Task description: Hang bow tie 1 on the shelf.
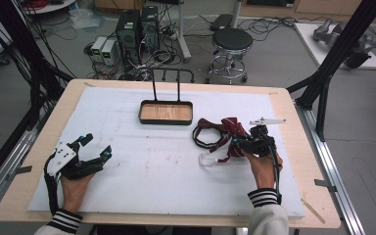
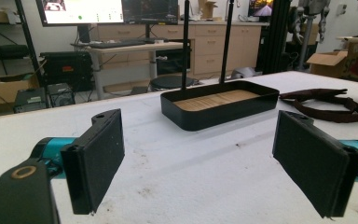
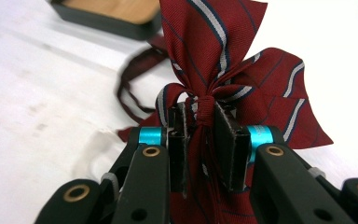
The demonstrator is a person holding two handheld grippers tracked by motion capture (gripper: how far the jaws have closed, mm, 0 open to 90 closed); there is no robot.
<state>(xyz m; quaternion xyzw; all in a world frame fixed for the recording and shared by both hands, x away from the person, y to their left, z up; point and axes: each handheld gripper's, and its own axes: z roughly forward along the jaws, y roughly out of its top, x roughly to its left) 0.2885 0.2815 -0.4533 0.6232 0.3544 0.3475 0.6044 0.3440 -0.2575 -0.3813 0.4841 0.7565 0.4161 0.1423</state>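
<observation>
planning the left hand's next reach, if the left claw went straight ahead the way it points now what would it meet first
Probably the black tray with the wooden floor: in the left gripper view it sits ahead, between the open left claw's jaws, with bare white table cover before it. The dark red strap lies off to the right. Depth is hard to judge.

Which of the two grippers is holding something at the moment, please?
The right gripper: its jaws are clamped on the knot of the striped maroon bow tie, while the left gripper stands wide open, holding nothing.

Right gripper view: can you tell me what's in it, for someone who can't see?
A hand-held gripper pinches the knot of a dark red striped bow tie between its two black jaws, over a white table. Behind it lies the tie's thin strap, and a black tray with a wooden bottom.
</observation>
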